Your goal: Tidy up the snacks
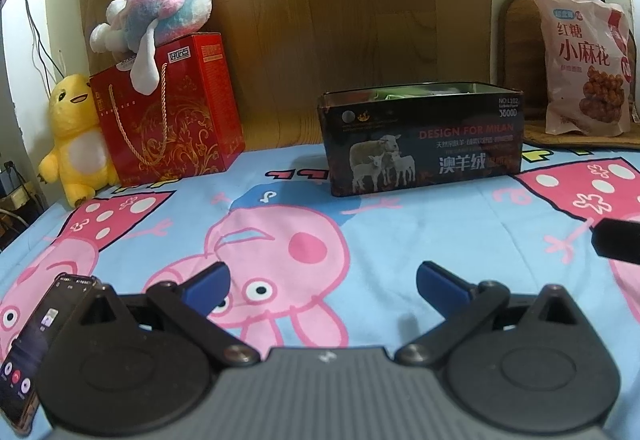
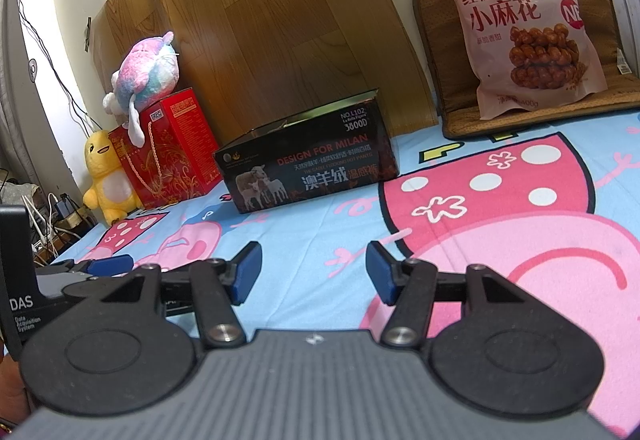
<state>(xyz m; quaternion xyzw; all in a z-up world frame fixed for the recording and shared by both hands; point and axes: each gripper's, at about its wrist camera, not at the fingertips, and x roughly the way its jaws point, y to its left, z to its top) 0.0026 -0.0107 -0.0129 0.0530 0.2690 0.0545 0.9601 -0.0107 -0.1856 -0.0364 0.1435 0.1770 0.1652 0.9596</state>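
While hovering low over the bedsheet, both claws: empty, nothing between the blue pads.

Left claw [image 1: 323,286]: black linkage arms with blue pads, spread wide apart, gripping nothing; seen again at the left edge of the right wrist view [image 2: 110,264].

Right claw [image 2: 313,272]: same black-and-blue build, pads parted to a middling gap, holding nothing; only a black tip showing at the right edge of the left wrist view.

Phone [image 1: 36,344]: dark, screen lit, mounted at the lower left of the left claw's body.

Bedsheet [image 1: 440,248]: light blue fabric printed with pink cartoon pigs and red spotted shapes, carrying everything else.

Black box [image 1: 424,140]: open-topped rectangular carton printed with sheep and the words DESIGN FOR MILAN, standing on the bedsheet beyond both claws, ahead and slightly right of the left one; something green just visible inside over the rim.

Snack bag [image 2: 532,24]: pale pink plastic pack with red Chinese lettering and a picture of brown twisted pastries, upright at the far right, well apart from the black box, propped on a brown woven cushion [image 2: 448,112].

Red gift box [image 1: 172,112]: tall carton with gold scrollwork and a rope handle, far left, near the wall.

Yellow plush toy [image 1: 76,144]: smiling figure with white belly, touching the red gift box's left side.

Pink-and-blue plush toy [image 1: 160,16]: lying on top of the red gift box.

Wood-grain panel [image 1: 320,20]: leaning against the wall behind everything.
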